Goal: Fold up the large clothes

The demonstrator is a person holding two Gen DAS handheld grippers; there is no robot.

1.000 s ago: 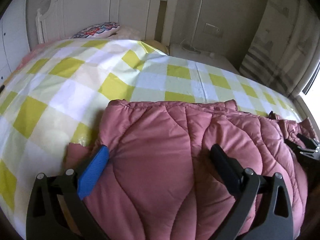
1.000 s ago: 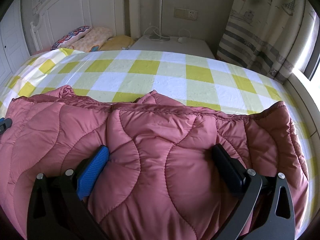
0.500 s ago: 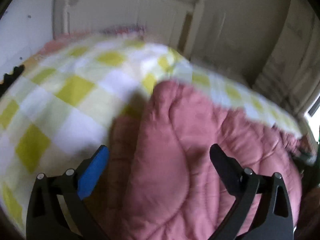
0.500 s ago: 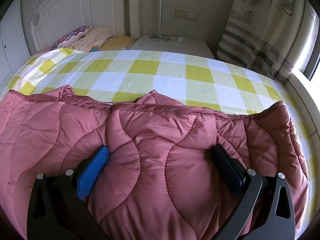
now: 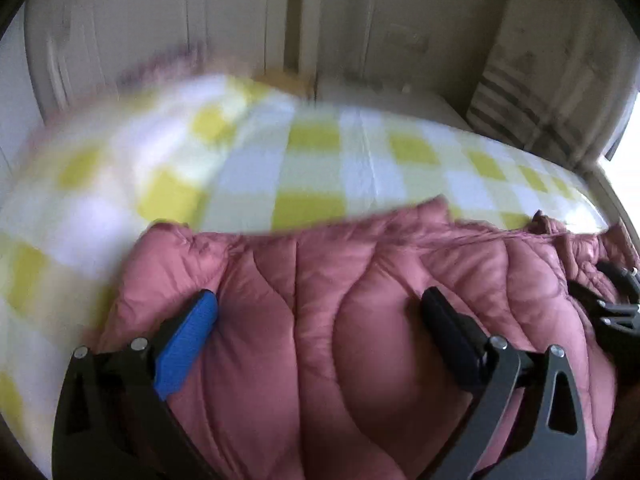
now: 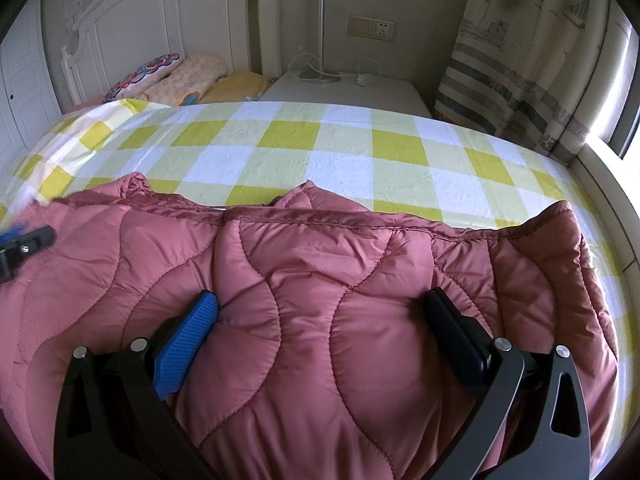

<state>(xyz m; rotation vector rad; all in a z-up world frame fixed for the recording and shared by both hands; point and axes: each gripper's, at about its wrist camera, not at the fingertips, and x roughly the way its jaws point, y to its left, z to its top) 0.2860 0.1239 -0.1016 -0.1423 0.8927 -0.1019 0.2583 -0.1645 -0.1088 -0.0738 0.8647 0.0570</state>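
Observation:
A pink quilted puffer jacket lies spread across the near part of the bed, and shows in the left wrist view too. My left gripper is open, its fingers wide apart and resting on the jacket's left end. My right gripper is open, its fingers pressed on the jacket's right half. The left gripper also shows at the left edge of the right wrist view, and the right gripper at the right edge of the left wrist view. The left wrist view is blurred by motion.
The bed has a yellow, green and white checked sheet. Pillows lie by the white headboard. A white bedside table with a lamp base stands behind, a striped curtain and window ledge on the right.
My left gripper swung away to the left and came back over the jacket's left end, still moving. The jacket's left part has shifted. The right gripper has stayed put.

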